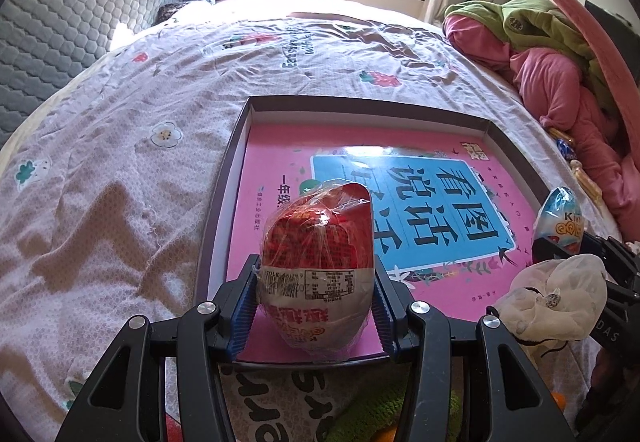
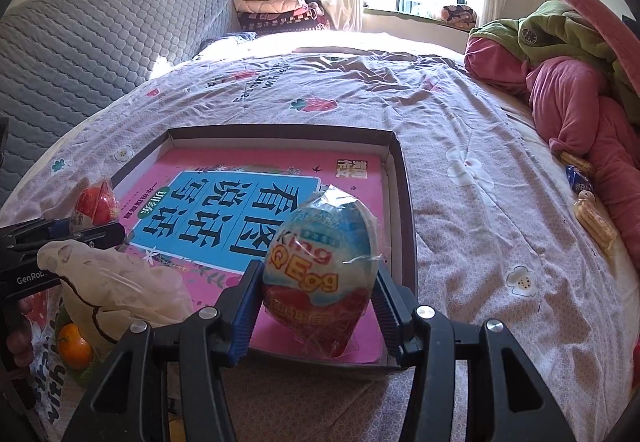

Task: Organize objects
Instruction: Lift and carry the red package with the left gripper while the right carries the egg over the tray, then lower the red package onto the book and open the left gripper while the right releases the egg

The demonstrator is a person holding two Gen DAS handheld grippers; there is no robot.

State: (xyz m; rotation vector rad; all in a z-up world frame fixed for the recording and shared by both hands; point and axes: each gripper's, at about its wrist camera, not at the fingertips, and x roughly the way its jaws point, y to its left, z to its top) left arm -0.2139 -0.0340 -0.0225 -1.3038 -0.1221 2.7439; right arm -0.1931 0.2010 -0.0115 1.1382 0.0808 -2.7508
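Note:
My left gripper (image 1: 316,288) is shut on a red wrapped toy egg (image 1: 316,262) over the near left edge of a shallow cardboard box (image 1: 224,210). A pink and blue book (image 1: 400,210) lies flat inside the box. My right gripper (image 2: 318,292) is shut on a blue wrapped toy egg (image 2: 320,270) over the near right part of the same box (image 2: 406,210). The blue egg also shows at the right of the left wrist view (image 1: 560,218). The red egg shows at the left of the right wrist view (image 2: 94,208).
The box lies on a bed with a flowered sheet (image 1: 132,146). A white plastic bag (image 2: 116,282) and an orange (image 2: 74,350) sit near the box's front. Pink and green bedding (image 2: 576,94) is piled at right, with snack packets (image 2: 592,218) beside it. A grey headboard (image 1: 60,26) stands at left.

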